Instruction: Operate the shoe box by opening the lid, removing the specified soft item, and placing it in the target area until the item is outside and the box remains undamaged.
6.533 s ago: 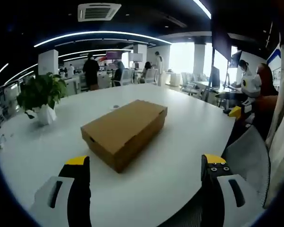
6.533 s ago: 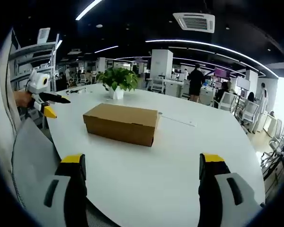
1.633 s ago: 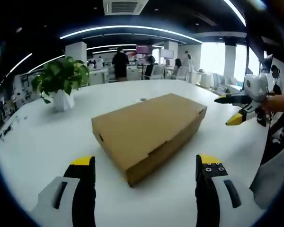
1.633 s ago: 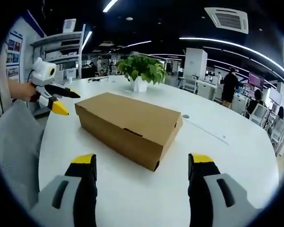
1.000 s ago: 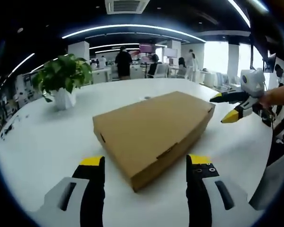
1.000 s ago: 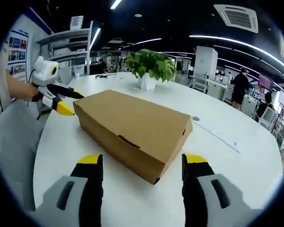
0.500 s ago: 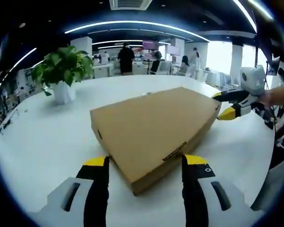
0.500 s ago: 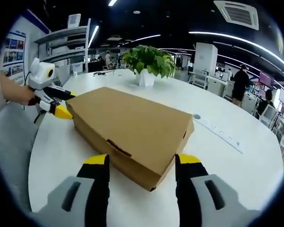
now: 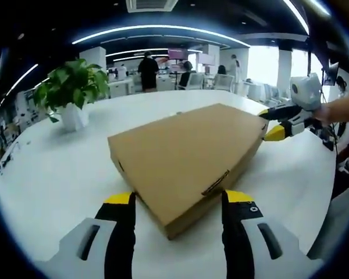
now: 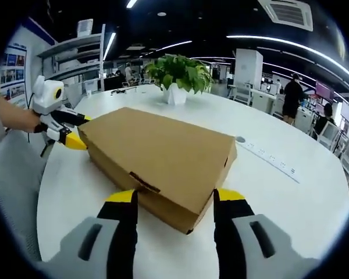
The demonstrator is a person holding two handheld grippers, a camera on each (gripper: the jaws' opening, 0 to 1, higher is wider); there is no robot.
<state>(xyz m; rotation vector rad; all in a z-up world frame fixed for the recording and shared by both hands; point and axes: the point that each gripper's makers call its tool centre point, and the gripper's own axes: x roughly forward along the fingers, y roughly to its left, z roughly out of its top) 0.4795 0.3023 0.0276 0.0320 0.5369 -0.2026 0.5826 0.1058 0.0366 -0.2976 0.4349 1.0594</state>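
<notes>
Closed brown cardboard shoe box (image 9: 189,154) on a round white desk (image 9: 58,168); left gripper (image 9: 177,200) and right gripper (image 10: 171,197), jaws parted, straddle opposite corners, grasping nothing.

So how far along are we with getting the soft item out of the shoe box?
Early. Nothing looks done: the shoe box sits closed on the white table, lid down. In hand: the left hand-held gripper and right hand-held gripper each straddle a box corner, jaws open. Left: lift the lid, take out the item, place it.
</notes>
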